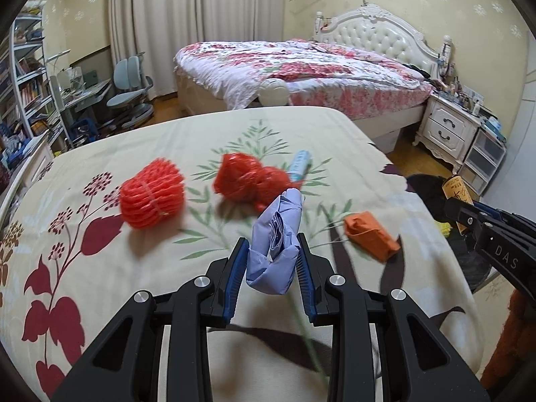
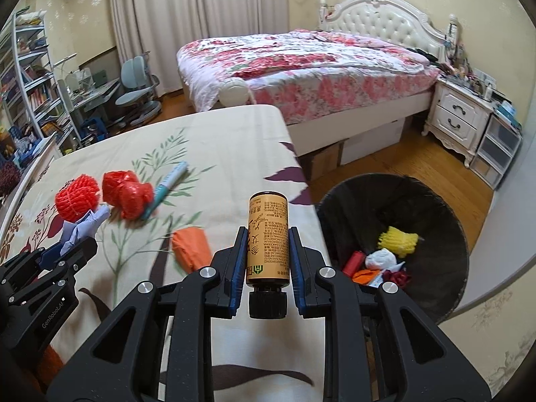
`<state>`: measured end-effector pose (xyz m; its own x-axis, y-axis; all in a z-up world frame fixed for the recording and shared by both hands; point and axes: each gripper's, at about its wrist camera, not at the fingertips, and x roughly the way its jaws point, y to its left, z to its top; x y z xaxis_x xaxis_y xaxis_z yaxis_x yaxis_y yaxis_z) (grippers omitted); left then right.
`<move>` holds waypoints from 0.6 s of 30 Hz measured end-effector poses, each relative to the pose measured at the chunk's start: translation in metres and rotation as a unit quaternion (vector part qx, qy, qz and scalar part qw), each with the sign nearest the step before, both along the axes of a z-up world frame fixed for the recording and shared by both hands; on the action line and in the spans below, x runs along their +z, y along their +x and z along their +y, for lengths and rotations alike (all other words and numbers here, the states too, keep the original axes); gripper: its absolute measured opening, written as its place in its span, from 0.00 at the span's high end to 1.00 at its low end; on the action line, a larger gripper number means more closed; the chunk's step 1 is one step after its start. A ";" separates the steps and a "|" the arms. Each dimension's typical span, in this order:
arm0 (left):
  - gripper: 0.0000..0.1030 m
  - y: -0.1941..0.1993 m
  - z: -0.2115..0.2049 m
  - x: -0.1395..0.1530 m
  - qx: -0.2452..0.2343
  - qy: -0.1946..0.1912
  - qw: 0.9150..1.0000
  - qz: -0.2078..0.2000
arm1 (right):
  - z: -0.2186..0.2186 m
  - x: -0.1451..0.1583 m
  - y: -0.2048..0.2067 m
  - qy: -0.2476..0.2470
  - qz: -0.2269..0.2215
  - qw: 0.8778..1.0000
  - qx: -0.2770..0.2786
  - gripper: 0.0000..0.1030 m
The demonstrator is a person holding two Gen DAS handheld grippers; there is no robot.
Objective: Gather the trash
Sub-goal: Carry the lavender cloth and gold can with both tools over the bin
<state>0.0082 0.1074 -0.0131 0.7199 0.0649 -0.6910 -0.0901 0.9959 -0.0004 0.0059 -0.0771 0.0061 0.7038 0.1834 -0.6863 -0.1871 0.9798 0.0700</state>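
I am carrying a small bottle [image 2: 267, 238] clamped in my right gripper [image 2: 267, 249] and crumpled lilac paper [image 1: 275, 248] pinched in my left gripper [image 1: 273, 251] above the table, aiming squarely over the black bin [image 2: 445, 207] before releasing.

Cream cloth [image 1: 140, 268] printed with dark-red flowers and green leaves; red foam net [image 1: 152, 193]; lilac crumpled paper [image 1: 274, 248]; orange wad [image 1: 370, 234], blurred, perhaps paper; tan-labelled bottle [image 2: 267, 238]; black bin [image 2: 395, 194].
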 end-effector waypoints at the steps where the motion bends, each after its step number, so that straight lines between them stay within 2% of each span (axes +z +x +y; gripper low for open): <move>1: 0.70 0.002 -0.005 0.000 -0.005 0.001 1.000 -0.001 | -0.004 0.000 0.000 0.000 -0.001 1.000 -0.004 0.78; 18: 0.70 0.030 -0.098 -0.003 -0.083 0.007 0.997 -0.003 | -0.081 -0.010 0.007 0.006 -0.005 0.997 -0.081 0.78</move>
